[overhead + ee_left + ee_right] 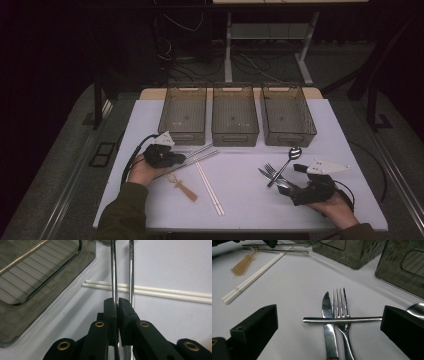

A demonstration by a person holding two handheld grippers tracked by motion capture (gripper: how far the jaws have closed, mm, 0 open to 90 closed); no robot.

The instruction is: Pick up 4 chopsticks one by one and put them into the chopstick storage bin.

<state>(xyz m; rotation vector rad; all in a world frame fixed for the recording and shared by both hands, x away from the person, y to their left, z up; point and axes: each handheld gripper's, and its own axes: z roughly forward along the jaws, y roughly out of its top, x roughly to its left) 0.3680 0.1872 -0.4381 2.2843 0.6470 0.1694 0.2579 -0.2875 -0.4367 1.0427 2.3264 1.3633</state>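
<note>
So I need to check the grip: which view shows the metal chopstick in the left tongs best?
The left gripper view: the jaws are shut on one metal chopstick, its twin beside. The high view shows the pair small by the left tongs; the right gripper view shows them far off.

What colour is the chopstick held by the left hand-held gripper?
Shiny silver metal chopstick; clearest in the left gripper view.

bins: three smoky translucent plastic bins (pixel 235 120) sitting in a row at upper centre
white chopsticks: pair of white plastic chopsticks (pixel 209 188) lying at lower centre
wooden piece: small tan wooden utensil (pixel 184 188) lying lower left of centre
</note>
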